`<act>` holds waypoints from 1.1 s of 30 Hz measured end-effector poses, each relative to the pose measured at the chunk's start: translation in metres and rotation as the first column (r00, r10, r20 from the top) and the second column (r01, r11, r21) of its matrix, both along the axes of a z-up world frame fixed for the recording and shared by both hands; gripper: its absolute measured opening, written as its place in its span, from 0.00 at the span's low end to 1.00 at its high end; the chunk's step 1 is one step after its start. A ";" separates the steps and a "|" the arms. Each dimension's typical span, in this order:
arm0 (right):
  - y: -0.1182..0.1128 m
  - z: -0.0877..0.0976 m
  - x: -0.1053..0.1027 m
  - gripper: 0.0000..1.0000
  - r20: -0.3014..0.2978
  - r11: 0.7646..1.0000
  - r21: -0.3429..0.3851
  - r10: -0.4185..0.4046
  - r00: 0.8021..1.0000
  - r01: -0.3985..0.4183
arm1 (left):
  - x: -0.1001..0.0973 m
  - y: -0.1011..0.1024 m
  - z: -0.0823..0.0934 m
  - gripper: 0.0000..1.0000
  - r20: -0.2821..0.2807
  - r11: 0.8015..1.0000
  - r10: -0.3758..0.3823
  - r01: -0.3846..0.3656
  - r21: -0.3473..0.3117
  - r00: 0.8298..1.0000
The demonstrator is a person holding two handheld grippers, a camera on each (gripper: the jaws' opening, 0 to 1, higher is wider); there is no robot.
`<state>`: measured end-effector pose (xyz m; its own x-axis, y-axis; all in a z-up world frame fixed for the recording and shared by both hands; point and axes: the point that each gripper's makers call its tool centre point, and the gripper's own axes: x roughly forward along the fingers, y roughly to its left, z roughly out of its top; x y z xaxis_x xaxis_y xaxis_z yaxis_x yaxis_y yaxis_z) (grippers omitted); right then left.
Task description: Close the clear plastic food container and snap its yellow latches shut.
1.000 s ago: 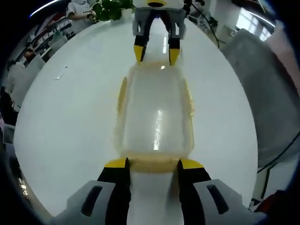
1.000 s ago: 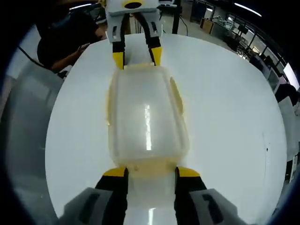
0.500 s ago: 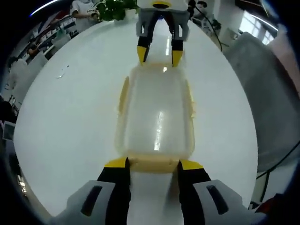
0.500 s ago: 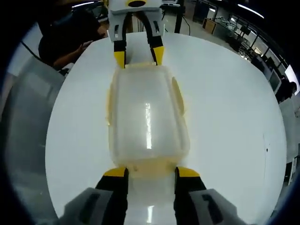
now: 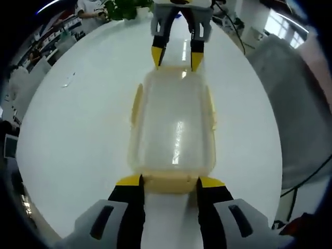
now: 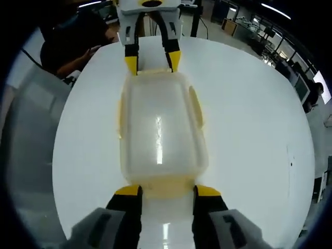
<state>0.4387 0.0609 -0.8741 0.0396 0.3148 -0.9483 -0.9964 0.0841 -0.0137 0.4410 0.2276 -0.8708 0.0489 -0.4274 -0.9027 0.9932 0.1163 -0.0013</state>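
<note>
Change since the earlier frames: in both views the far gripper sits slightly farther back, its yellow tips now at the container's far rim; the container has not shifted. Surface: round glossy white table [image 5: 78,135], [image 6: 249,129], with ceiling lights reflected in it. Room: open office interior; green potted plant [image 5: 122,8] beyond the table's far edge; seated person in dark clothing [image 6: 72,44] at the table's rim. Item: clear rectangular plastic food container with lid on [image 5: 174,124], [image 6: 160,129], lying lengthwise between the two grippers, yellow latches [image 5: 136,104] along its long sides and a yellow latch at each end. Left gripper [image 5: 168,182], [image 6: 151,61]: jaws spread, straddling the near end latch. Right gripper [image 6: 162,192], [image 5: 175,58]: jaws likewise spread at the opposite end, facing the left one.
</note>
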 end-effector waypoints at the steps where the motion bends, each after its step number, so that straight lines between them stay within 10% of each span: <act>1: -0.001 0.003 0.000 0.35 0.001 1.000 0.002 -0.002 1.000 0.002 | 0.001 0.000 0.003 0.37 0.004 1.000 -0.003 0.003 0.002 1.000; 33: -0.036 0.074 0.004 0.35 0.084 1.000 0.009 0.005 0.996 -0.006 | 0.001 -0.037 0.074 0.36 0.068 1.000 0.005 -0.006 0.021 0.998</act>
